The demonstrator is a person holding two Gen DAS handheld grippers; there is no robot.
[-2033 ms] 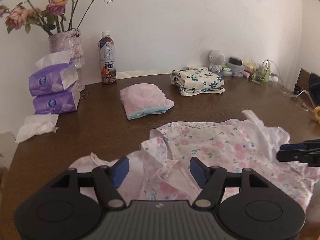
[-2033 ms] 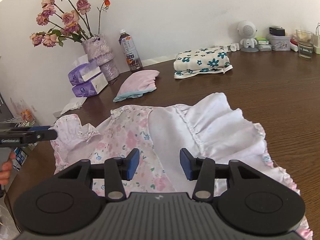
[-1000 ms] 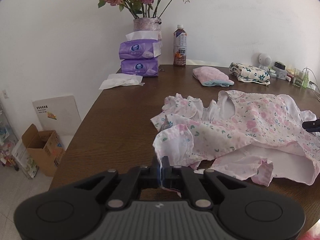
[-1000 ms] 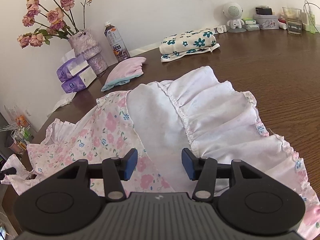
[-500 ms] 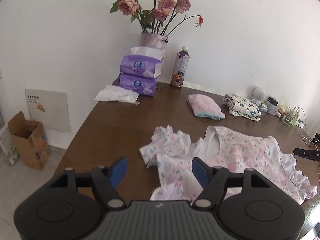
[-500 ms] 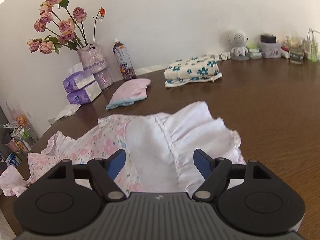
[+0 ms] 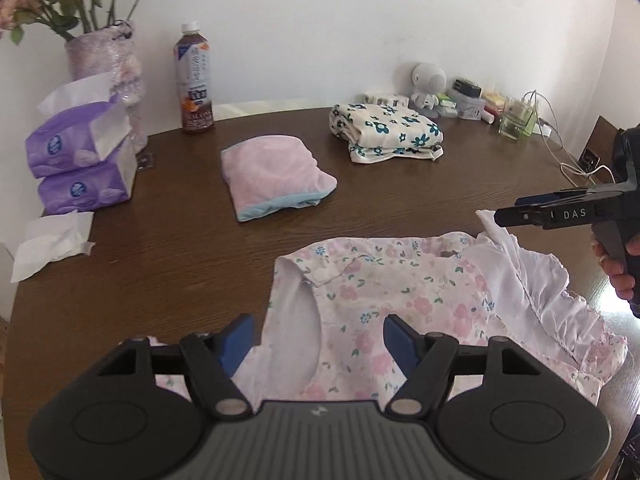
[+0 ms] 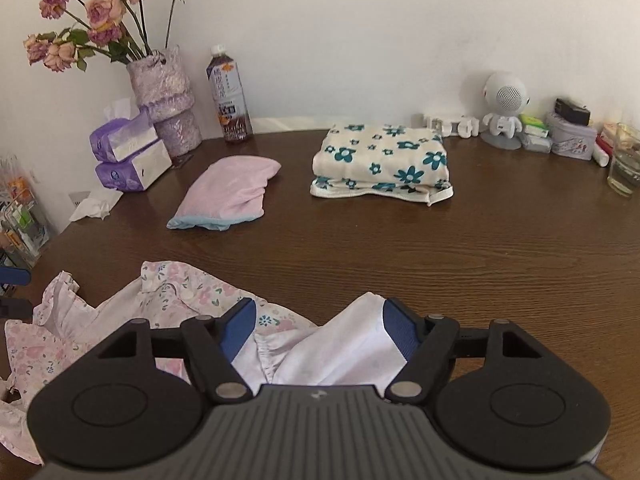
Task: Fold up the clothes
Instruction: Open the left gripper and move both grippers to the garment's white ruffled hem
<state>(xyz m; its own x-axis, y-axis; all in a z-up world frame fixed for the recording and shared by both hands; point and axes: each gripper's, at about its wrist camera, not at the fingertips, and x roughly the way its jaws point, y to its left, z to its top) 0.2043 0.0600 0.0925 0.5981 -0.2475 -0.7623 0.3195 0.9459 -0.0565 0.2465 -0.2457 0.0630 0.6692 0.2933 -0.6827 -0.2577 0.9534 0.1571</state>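
Floral dress (image 7: 404, 292) lies rumpled at the table's (image 7: 168, 256) near edge (white lining showing). Left gripper (image 7: 318, 344) spread wide over the neckline; right gripper (image 8: 318, 332) spread too, white hem betw. its fingers, not pinched.

Thin floral cloth dress (image 7: 400, 292) lies on a glossy dark wood-grain table (image 7: 160, 256).

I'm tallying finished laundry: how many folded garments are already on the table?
2. A folded pink garment lies near the bottle, and a folded cream garment with teal flowers sits to its right. The floral dress in front is still unfolded. None seem hidden.
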